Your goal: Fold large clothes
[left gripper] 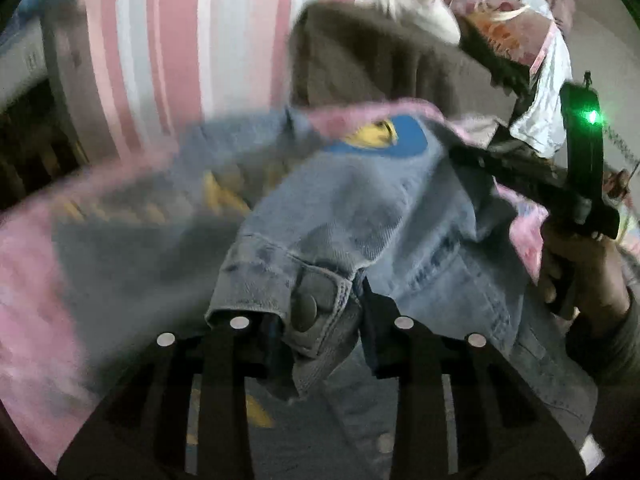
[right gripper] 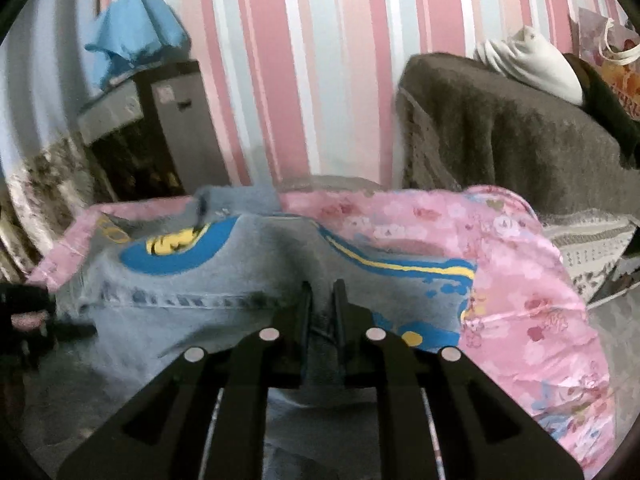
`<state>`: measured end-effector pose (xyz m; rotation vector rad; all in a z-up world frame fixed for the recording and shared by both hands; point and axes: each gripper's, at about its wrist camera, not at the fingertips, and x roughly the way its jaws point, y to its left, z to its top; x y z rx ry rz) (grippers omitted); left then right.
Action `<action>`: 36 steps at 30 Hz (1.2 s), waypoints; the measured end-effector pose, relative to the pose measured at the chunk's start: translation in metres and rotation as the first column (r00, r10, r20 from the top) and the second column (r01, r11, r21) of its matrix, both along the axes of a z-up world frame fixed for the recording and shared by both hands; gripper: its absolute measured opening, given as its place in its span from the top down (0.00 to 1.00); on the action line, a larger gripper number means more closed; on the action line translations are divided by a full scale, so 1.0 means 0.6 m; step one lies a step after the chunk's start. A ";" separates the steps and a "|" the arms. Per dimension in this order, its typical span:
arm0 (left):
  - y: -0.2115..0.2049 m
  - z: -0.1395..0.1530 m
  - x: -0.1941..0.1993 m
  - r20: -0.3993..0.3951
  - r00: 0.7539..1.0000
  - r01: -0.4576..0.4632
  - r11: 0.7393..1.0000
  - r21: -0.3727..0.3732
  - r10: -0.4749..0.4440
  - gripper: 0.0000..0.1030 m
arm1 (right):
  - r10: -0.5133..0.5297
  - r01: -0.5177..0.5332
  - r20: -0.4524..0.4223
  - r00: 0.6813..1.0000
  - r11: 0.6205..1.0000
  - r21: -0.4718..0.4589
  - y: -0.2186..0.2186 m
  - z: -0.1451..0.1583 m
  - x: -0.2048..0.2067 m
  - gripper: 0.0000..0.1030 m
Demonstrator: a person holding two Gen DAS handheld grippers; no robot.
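I hold the denim jacket [left gripper: 360, 208] over the pink bedspread [right gripper: 520, 280] with 2 grippers: left gripper [left gripper: 320, 332] clamped on the snap cuff [left gripper: 288, 292], right gripper [right gripper: 322, 300] pinching a fold. Denim looks heavy and stiff; seams and cuffs seem the surest holds.

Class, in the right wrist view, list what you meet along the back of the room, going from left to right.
Blue cloth → grey cabinet → striped wall → brown blanket → white bundle.
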<state>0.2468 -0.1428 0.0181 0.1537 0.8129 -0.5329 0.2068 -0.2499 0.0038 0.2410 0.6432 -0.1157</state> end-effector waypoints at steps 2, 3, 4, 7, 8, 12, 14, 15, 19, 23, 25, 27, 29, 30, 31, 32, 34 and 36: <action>0.023 0.045 0.010 0.050 0.999 -0.018 1.000 0.016 0.017 0.69 | 0.040 -0.040 0.024 0.999 0.999 0.005 0.014 0.023 0.010 0.86; 0.039 0.067 0.021 0.077 0.996 -0.043 0.999 0.031 0.041 0.68 | 0.058 -0.058 0.026 0.998 0.998 -0.002 0.024 0.030 0.018 0.86; 0.055 0.080 0.039 0.082 0.995 -0.069 0.996 0.049 0.064 0.67 | 0.072 -0.071 0.022 0.997 0.997 -0.019 0.036 0.035 0.030 0.86; 0.103 0.082 0.080 0.050 0.990 -0.137 0.987 0.090 0.132 0.62 | 0.117 -0.119 -0.041 0.992 0.991 -0.059 0.066 0.021 0.083 0.22; 0.124 0.063 0.101 0.010 0.988 -0.153 0.981 0.119 0.153 0.57 | 0.132 -0.136 -0.077 0.988 0.989 -0.056 0.072 0.003 0.100 0.17; 0.186 -0.057 0.131 -0.176 0.958 -0.190 0.959 0.208 0.228 0.39 | 0.129 -0.139 -0.139 0.982 0.988 -0.061 0.080 -0.039 0.094 0.17; 0.205 -0.090 0.115 -0.210 0.954 -0.173 0.966 0.194 0.214 0.27 | 0.121 -0.136 -0.154 0.981 0.987 -0.088 0.079 -0.053 0.077 0.17; 0.213 -0.093 0.108 -0.212 0.955 -0.174 0.970 0.172 0.209 0.20 | 0.114 -0.137 -0.179 0.977 0.984 -0.118 0.079 -0.062 0.075 0.17; 0.247 -0.086 0.093 -0.227 0.951 -0.190 0.975 0.115 0.212 0.07 | 0.058 -0.101 -0.237 0.970 0.980 -0.173 0.064 -0.088 0.068 0.18; 0.268 -0.039 0.063 -0.103 0.959 -0.255 0.963 0.084 0.263 0.06 | 0.043 -0.057 -0.100 0.994 0.988 -0.142 0.061 -0.035 0.016 0.17; 0.277 -0.004 0.033 0.024 0.960 -0.280 0.960 -0.018 0.280 0.05 | 0.034 -0.037 -0.027 0.999 0.993 -0.111 0.060 -0.013 -0.021 0.17; 0.284 0.028 -0.021 0.218 0.913 -0.314 0.935 -0.164 0.344 0.03 | 0.020 -0.017 0.052 0.998 0.998 -0.063 0.059 0.005 -0.067 0.16; 0.283 0.036 -0.071 0.311 0.881 -0.285 0.924 -0.255 0.357 0.03 | 0.005 -0.002 0.109 0.994 1.000 -0.028 0.063 0.015 -0.104 0.13; 0.279 0.035 -0.087 0.334 0.870 -0.278 0.921 -0.272 0.362 0.03 | 0.003 -0.001 0.122 0.993 1.000 -0.017 0.060 0.018 -0.117 0.13; 0.272 0.032 -0.099 0.345 0.866 -0.278 0.923 -0.267 0.361 0.03 | 0.001 0.001 0.128 0.992 1.000 -0.012 0.060 0.021 -0.126 0.13; 0.266 0.028 -0.104 0.349 0.865 -0.279 0.924 -0.260 0.360 0.03 | 0.005 -0.002 0.137 0.991 1.000 -0.019 0.062 0.021 -0.136 0.13; 0.257 0.021 -0.113 0.344 0.871 -0.276 0.928 -0.248 0.351 0.03 | -0.001 0.007 0.155 0.988 0.999 -0.042 0.061 0.022 -0.148 0.13; 0.258 0.012 -0.124 0.340 0.872 -0.279 0.929 -0.245 0.352 0.03 | -0.007 0.016 0.190 0.982 0.999 -0.049 0.060 0.015 -0.163 0.13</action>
